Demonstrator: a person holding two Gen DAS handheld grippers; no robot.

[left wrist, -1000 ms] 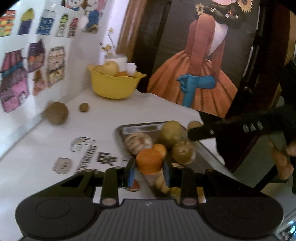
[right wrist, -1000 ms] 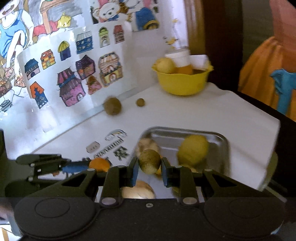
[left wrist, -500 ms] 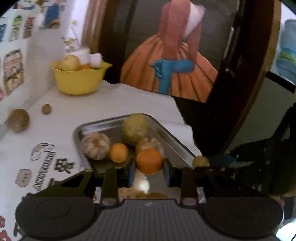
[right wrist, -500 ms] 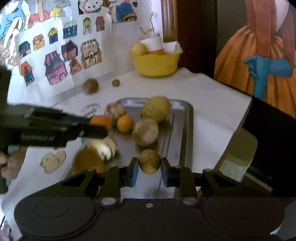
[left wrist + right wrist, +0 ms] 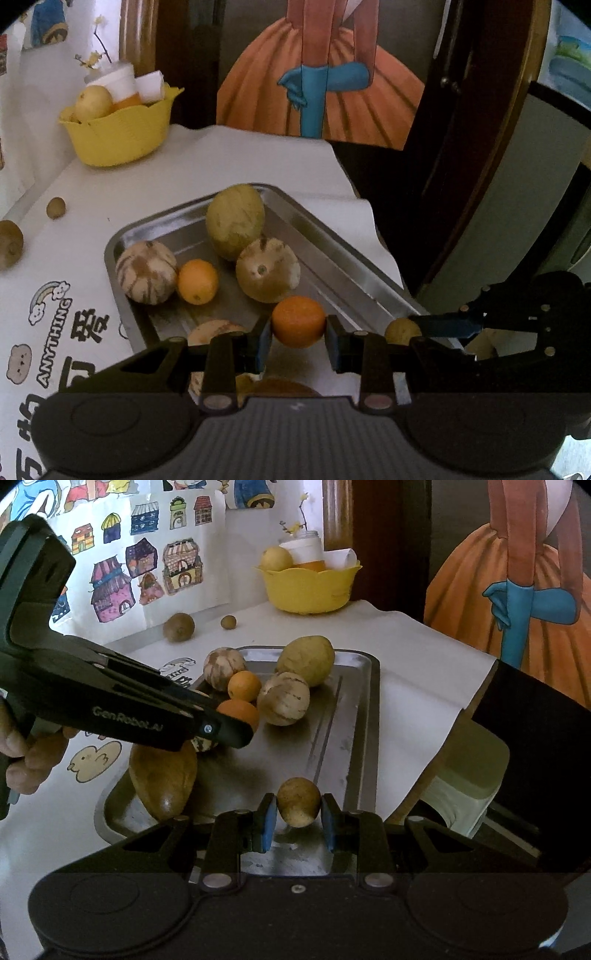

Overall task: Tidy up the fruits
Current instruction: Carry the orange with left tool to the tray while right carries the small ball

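Orange fruit (image 5: pixel 298 322) sits low centre of left-wrist view, pinched between the pads of the left gripper (image 5: pixel 298 334), jaws closed snug on it w/ no slack showing; it hangs over the near end of the metal tray (image 5: pixel 332 236); small brownish-yellow fruit (image 5: pixel 298 802) low centre of right-wrist view, clamped likewise by the right gripper (image 5: pixel 298 818), jaws shut on it, above the tray's near floor.

Further up the tray: a striped pale fruit (image 5: pixel 146 272) at centre left, a smaller orange (image 5: pixel 197 281) touching it, a pale russet fruit (image 5: pixel 267 274) and a big green-yellow fruit (image 5: pixel 235 220) behind; a large brown fruit (image 5: pixel 162 779) lies at lower left in right-wrist view.

Beyond, upper left: yellow bowl (image 5: pixel 120 129) w/ fruit and cups; two brown fruits, one round (image 5: pixel 178 627) and one tiny (image 5: pixel 228 621), loose on the white table (image 5: pixel 229 158).

Step in hand, as I judge: both fruits carried to the tray, abt to be set down; next calls for lowering each to a bare patch, then easing the jaws apart so neither rolls; watch the two grippers don't clash, being close together.
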